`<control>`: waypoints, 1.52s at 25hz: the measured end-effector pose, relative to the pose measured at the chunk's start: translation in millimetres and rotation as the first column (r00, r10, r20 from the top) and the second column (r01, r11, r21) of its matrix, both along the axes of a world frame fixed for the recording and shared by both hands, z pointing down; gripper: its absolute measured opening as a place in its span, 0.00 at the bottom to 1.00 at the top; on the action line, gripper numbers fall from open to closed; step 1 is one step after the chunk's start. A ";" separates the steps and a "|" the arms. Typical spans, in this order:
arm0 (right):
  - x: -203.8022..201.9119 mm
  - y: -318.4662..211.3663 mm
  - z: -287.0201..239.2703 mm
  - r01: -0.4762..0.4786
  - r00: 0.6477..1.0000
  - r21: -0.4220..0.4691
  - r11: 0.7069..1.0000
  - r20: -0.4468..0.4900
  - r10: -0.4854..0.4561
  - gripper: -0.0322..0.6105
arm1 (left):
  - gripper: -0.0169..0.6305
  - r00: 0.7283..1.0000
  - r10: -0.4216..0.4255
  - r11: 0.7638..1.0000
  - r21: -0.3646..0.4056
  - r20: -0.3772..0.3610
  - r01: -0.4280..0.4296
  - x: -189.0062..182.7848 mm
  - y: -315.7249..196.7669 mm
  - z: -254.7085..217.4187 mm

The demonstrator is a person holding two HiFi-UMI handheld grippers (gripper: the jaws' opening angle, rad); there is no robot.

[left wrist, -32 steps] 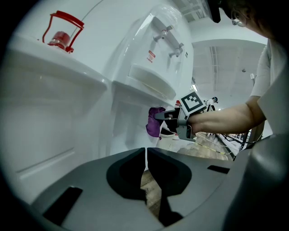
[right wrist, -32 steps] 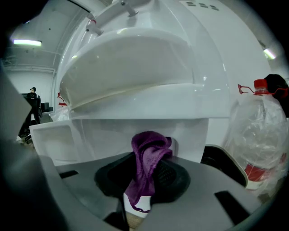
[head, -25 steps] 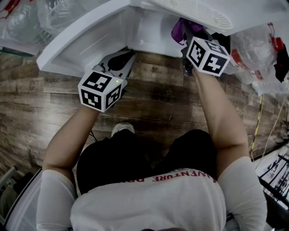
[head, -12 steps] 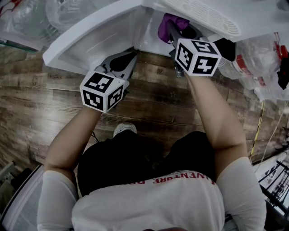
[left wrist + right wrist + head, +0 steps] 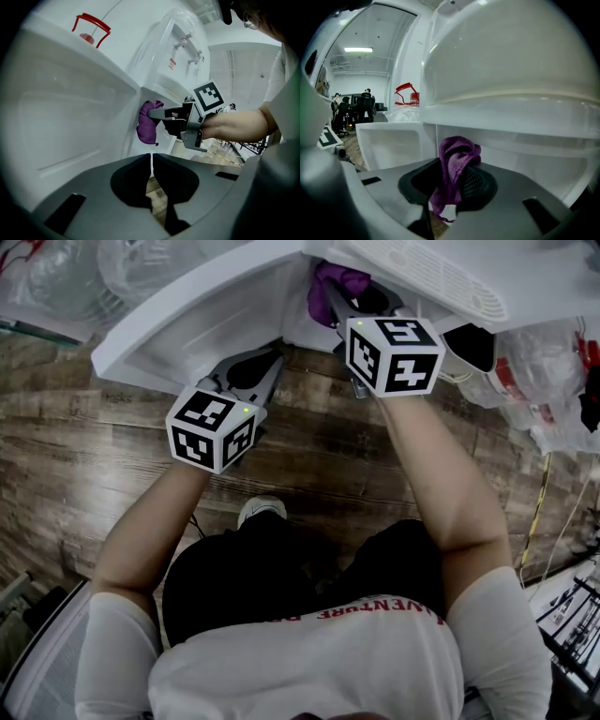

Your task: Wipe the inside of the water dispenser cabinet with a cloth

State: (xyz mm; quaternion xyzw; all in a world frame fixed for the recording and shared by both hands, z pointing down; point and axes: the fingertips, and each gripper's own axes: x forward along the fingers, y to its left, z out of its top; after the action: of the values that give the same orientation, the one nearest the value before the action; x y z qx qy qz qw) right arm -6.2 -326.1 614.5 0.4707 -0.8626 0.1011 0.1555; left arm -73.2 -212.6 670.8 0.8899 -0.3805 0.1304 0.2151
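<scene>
The purple cloth [image 5: 457, 159] is clamped between the two jaws of the right tool [image 5: 454, 187]. It is bunched into a loose fold that rises above the jaw tips, and a thin tail of it hangs below them. In the head view, the right tool [image 5: 330, 298] is pushed into the opening of the white water dispenser cabinet [image 5: 412, 277]. The cloth [image 5: 330, 282] is seen at the tool's front end, just inside the cabinet's edge. From the left gripper view, the cloth [image 5: 147, 124] is pressed against or held very close to the cabinet's inner side wall. Contact cannot be confirmed.

The left tool [image 5: 151, 161] is closed, its jaw tips are brought together with only a hairline slit between them, and nothing is held there. In the head view, the left tool [image 5: 255, 367] is placed at the lower edge of the cabinet door [image 5: 187, 324], which is swung open to the left of the cabinet opening. Whether the door is touched by it cannot be told. The cloth is kept well apart from the left tool, on the cabinet's opening side. A wooden floor [image 5: 94, 456] is seen beneath the cabinet.
</scene>
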 end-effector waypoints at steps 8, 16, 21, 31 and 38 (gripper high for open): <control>4.5 18.1 -1.0 0.064 0.998 0.013 0.998 -0.030 -0.064 0.21 | 0.08 1.000 -0.014 0.999 -0.049 -0.015 0.014 0.3 2.8 -0.9; -0.9 90.1 -44.5 0.181 0.981 -0.010 0.983 -0.073 -0.181 0.21 | 0.08 0.987 -0.135 0.982 -0.148 -0.091 0.120 -17.0 39.8 -52.0; -8.4 156.6 -114.2 0.307 0.950 -0.046 0.951 -0.052 -0.309 0.21 | 0.08 0.969 -0.194 0.966 -0.203 -0.151 0.162 -20.9 65.2 -126.9; 19.2 258.2 -328.0 0.372 0.928 -0.102 0.923 0.043 -0.370 0.21 | 0.08 0.974 -0.146 0.977 -0.179 -0.173 0.115 -12.1 143.8 -353.5; 49.1 303.9 -505.6 0.347 0.935 -0.048 0.937 0.097 -0.341 0.21 | 0.08 0.972 -0.060 0.995 -0.089 -0.225 0.041 20.9 188.0 -537.6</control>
State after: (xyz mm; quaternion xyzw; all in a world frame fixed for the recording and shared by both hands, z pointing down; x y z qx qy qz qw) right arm 42.8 -22.1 109.0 0.3023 -0.9339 0.1206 0.1479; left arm -52.3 -24.7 133.3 0.8792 -0.3700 0.0379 0.2979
